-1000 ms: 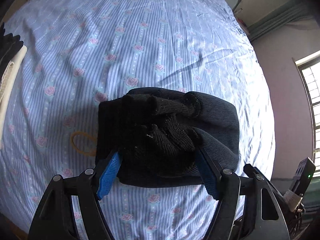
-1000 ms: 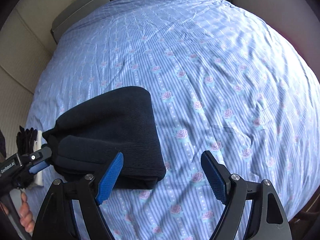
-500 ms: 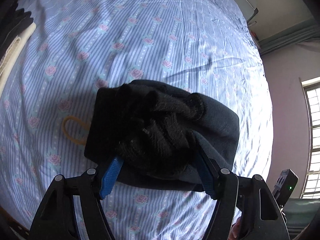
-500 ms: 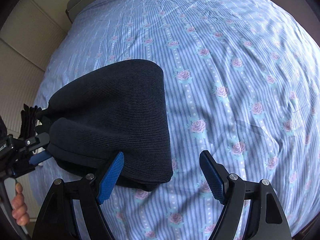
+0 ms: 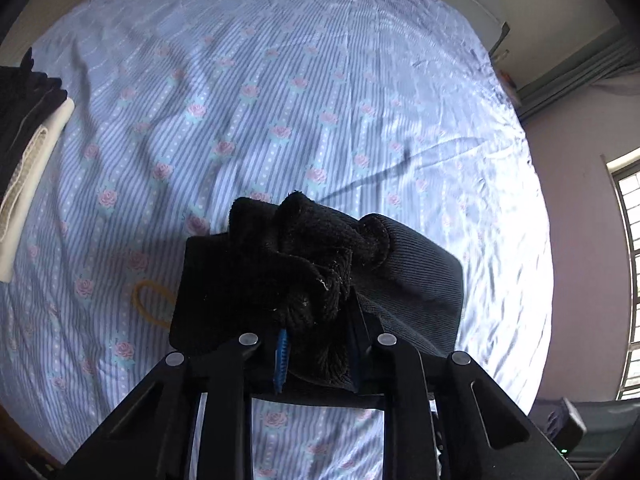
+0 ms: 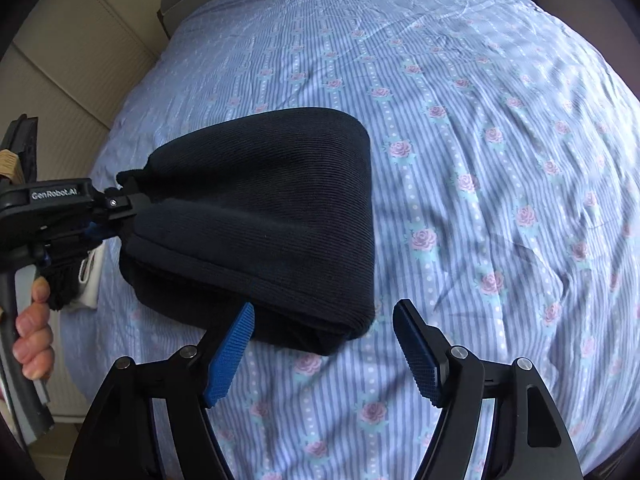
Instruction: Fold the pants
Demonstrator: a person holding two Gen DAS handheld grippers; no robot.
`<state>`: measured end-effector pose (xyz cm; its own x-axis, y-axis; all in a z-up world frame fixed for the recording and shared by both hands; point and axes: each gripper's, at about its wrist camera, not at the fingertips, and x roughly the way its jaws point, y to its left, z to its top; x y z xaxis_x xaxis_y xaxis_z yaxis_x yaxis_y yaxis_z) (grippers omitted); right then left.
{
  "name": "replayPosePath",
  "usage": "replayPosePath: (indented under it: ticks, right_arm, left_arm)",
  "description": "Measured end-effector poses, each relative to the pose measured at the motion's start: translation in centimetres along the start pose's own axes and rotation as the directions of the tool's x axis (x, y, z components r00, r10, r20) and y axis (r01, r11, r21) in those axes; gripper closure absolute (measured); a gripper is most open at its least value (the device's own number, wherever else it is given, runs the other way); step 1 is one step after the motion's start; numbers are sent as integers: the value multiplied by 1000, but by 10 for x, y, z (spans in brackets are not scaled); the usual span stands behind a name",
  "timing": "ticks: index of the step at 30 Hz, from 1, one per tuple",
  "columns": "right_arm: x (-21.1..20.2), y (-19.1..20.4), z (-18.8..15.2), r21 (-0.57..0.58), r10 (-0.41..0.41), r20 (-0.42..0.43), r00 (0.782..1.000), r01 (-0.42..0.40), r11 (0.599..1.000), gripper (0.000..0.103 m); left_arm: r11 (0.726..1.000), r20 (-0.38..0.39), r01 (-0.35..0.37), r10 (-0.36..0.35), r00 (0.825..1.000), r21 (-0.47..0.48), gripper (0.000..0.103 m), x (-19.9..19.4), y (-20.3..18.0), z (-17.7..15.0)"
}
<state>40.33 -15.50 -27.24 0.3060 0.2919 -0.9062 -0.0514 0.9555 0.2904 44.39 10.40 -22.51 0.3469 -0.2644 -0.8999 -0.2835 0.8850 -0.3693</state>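
Pants (image 6: 256, 216) bunched in the closing left gripper (image 5: 316, 344); right gripper (image 6: 324, 344) narrowing, unclamped, around their corner.

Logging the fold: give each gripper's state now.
Left gripper: closing, clamped on the bunched end of the black pants.
Right gripper: open, slowly closing, holding nothing; pants corner between its fingers.
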Motion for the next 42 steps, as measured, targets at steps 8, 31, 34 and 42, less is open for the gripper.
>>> replayPosePath:
  ticks: [8, 31, 34, 42]
  right_arm:
    - [23, 4, -11, -21, -10, -52, 999, 9, 1000, 30]
    - [-26, 22, -22, -186, -117, -30, 993, 109, 976, 32]
    - [-49, 17, -8, -149, -81, 51, 995, 87, 985, 31]
    - [5, -20, 48, 68, 76, -23, 997, -75, 995, 31]
  left_arm:
    - [994, 60, 89, -93, 994, 65, 81, -42, -14, 1]
    - [994, -68, -29, 36, 997, 103, 50, 33, 61, -27]
    - [993, -70, -42, 50, 996, 113, 39, 36, 66, -26]
    - [997, -123, 69, -65, 990, 32, 23, 52, 92, -15]
